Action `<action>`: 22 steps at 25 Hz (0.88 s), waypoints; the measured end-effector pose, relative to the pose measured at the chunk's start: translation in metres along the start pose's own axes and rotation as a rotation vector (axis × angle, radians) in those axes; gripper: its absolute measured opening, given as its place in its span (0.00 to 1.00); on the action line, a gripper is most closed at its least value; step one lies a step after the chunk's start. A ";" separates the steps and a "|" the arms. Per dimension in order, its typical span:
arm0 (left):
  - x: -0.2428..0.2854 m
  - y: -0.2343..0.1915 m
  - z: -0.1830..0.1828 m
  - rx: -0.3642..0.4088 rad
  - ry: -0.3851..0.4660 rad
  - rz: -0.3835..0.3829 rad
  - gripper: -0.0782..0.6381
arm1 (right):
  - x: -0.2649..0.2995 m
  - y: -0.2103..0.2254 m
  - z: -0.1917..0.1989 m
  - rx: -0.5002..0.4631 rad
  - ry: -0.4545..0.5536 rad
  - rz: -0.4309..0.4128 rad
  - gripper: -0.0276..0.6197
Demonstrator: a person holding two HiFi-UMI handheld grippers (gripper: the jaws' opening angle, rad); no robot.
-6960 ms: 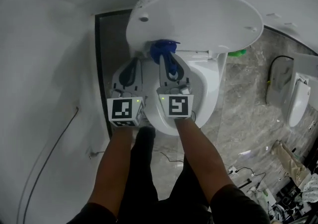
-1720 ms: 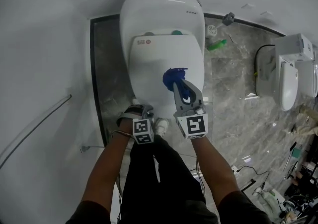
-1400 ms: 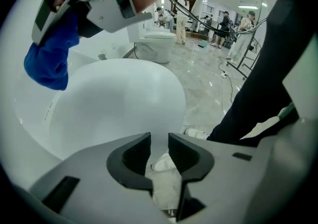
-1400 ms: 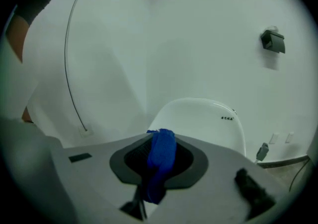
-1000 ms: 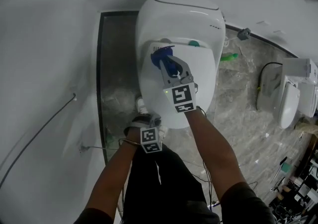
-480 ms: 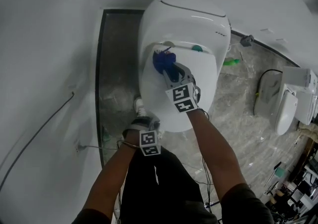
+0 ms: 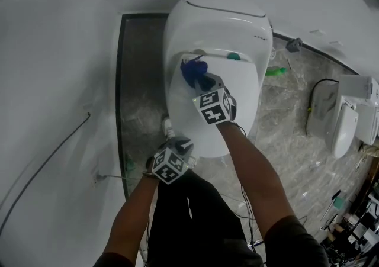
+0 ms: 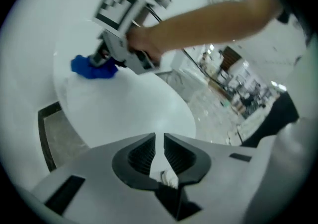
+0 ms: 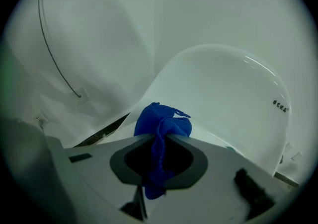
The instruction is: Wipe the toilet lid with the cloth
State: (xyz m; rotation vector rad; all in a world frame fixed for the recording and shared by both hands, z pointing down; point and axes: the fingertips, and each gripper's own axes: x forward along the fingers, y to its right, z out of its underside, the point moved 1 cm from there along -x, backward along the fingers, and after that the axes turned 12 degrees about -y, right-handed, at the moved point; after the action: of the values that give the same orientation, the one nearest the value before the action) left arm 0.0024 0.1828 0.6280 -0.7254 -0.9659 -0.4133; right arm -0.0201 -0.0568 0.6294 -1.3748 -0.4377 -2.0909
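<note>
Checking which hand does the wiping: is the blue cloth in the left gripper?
No, the blue cloth is pinched between the right gripper's jaws.

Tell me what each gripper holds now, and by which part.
The right gripper pinches the blue cloth across its bunched middle; a wad sticks out in front. The left gripper holds nothing, its jaws slightly apart.

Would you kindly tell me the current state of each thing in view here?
toilet lid: closed, lying flat.
cloth: bunched, at the lid's rear.
right gripper: shut on the cloth.
left gripper: jaws slightly apart, empty.
</note>
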 end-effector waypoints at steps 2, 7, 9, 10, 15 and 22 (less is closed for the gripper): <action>-0.029 -0.030 -0.013 -0.195 0.150 -0.056 0.17 | 0.004 -0.001 -0.007 -0.002 0.000 -0.002 0.13; -0.095 -0.113 -0.023 -0.500 0.394 -0.320 0.12 | 0.012 0.003 -0.020 0.029 -0.013 0.046 0.13; -0.106 -0.132 -0.026 -0.581 0.434 -0.370 0.12 | 0.012 0.009 -0.019 0.052 -0.013 0.077 0.13; -0.108 -0.138 -0.029 -0.606 0.443 -0.383 0.12 | 0.011 0.013 -0.017 0.067 -0.011 0.093 0.13; -0.097 -0.138 -0.058 -0.577 0.431 -0.385 0.12 | -0.002 0.049 0.008 0.170 -0.004 0.170 0.13; -0.080 -0.138 -0.097 -0.500 0.395 -0.393 0.12 | -0.022 0.113 0.066 0.327 -0.016 0.252 0.13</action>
State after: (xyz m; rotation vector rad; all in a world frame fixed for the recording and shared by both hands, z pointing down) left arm -0.0663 0.0171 0.5753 -0.8577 -0.6255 -1.1276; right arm 0.1055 -0.1002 0.6310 -1.1865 -0.5546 -1.7184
